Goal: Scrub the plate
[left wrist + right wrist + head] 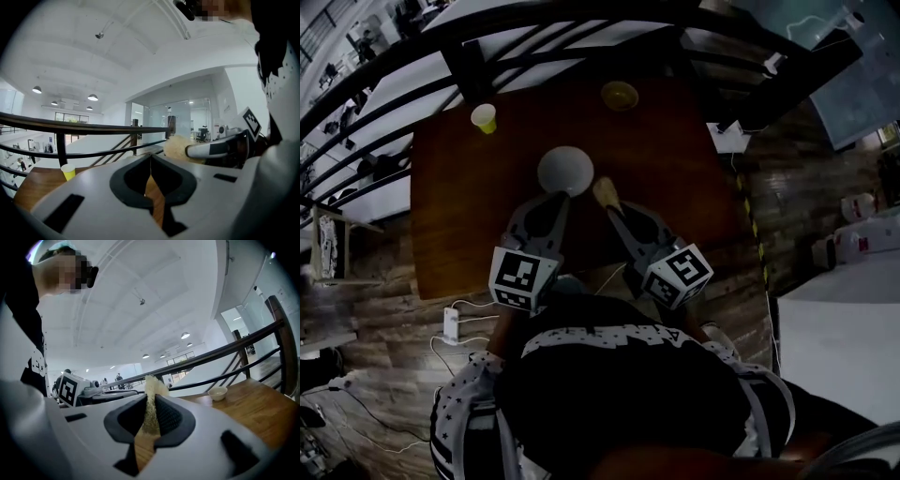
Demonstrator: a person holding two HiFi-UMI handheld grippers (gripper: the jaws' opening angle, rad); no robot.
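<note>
Two jaws of my left gripper pressed together, empty, by the plate, my right gripper squeezing a sponge.

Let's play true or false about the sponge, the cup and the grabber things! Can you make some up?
1. The right gripper has its jaws pinched on a sponge. True.
2. The yellow cup is sitting on the white plate. False: it stands on the wooden table, apart from the plate, near the far left corner.
3. The left gripper holds a sponge too. False: its jaws are closed together with nothing between them.
4. A small bowl sits at the table's far side. True.
</note>
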